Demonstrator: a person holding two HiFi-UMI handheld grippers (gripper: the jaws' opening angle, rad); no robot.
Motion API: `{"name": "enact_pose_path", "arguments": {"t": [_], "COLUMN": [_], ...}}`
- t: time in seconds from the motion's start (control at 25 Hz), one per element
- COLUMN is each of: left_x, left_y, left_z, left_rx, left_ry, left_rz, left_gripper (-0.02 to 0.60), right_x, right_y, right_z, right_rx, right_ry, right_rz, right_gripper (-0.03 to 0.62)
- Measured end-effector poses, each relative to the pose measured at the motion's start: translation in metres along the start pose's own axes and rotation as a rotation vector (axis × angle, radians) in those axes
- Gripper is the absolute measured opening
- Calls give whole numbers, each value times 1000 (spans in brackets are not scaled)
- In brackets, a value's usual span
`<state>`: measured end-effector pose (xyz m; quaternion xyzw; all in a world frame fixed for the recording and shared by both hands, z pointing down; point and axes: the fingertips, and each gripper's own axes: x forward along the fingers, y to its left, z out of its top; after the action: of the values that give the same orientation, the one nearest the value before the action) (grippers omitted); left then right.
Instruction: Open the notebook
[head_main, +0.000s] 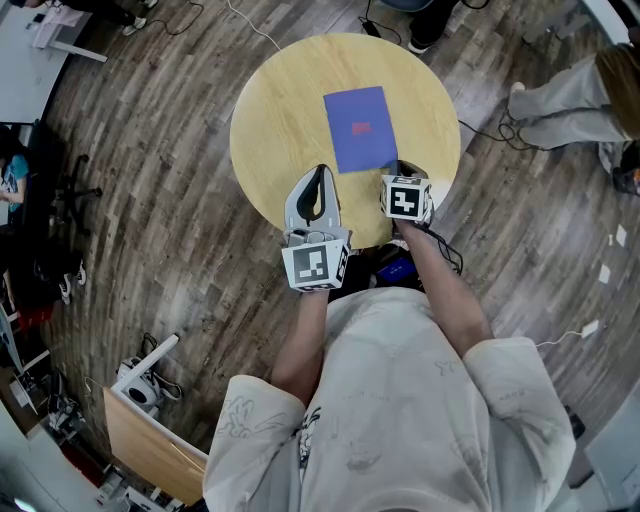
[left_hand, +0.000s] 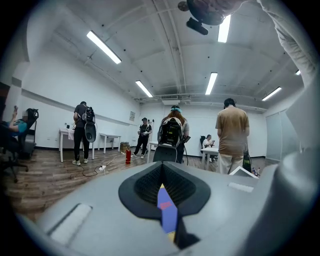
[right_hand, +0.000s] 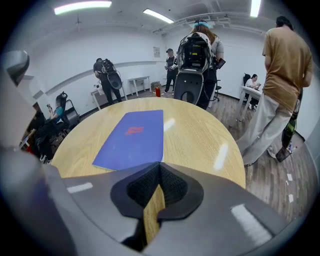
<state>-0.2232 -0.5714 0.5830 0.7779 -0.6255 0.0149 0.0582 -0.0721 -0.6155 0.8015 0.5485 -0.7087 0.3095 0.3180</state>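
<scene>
Currently, the closed notebook (head_main: 361, 129) lies flat on the round table (head_main: 275, 120). My right gripper (right_hand: 160, 164) has its jaws closed at the notebook's near right corner; whether they pinch the cover I cannot tell. My left gripper (head_main: 320, 172), jaws closed on nothing, hovers beside the near left corner. Risk: with nothing pinning it, the whole notebook may lift or slide, or the thin cover may slip free.

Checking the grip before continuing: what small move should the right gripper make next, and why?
Probably lift the right gripper slightly, easing leftward. Its jaws are shut at the near right corner of the closed notebook, which lies flat on the table; a small lift would show whether the cover is pinched.
</scene>
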Motion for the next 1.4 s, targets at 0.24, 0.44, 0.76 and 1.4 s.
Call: {"name": "enact_pose_path", "arguments": {"t": [0.24, 0.44, 0.76, 1.4], "left_x": [-1, -1, -17, -63], "left_y": [7, 9, 9, 32], "left_z": [5, 9, 10, 12], "left_rx": [3, 6, 13, 25], "left_ry": [7, 11, 27, 61], "left_rz": [18, 24, 37, 111], "left_gripper": [18, 18, 18, 18], "right_x": [-16, -36, -82, -157], "right_y": [1, 5, 25, 98], "right_z": [13, 29, 51, 72], "right_rx": [-15, -57, -148, -556], "right_ry": [-41, -100, -226, -444], "right_rz": [4, 8, 30, -1], "right_gripper": [6, 5, 5, 5]}}
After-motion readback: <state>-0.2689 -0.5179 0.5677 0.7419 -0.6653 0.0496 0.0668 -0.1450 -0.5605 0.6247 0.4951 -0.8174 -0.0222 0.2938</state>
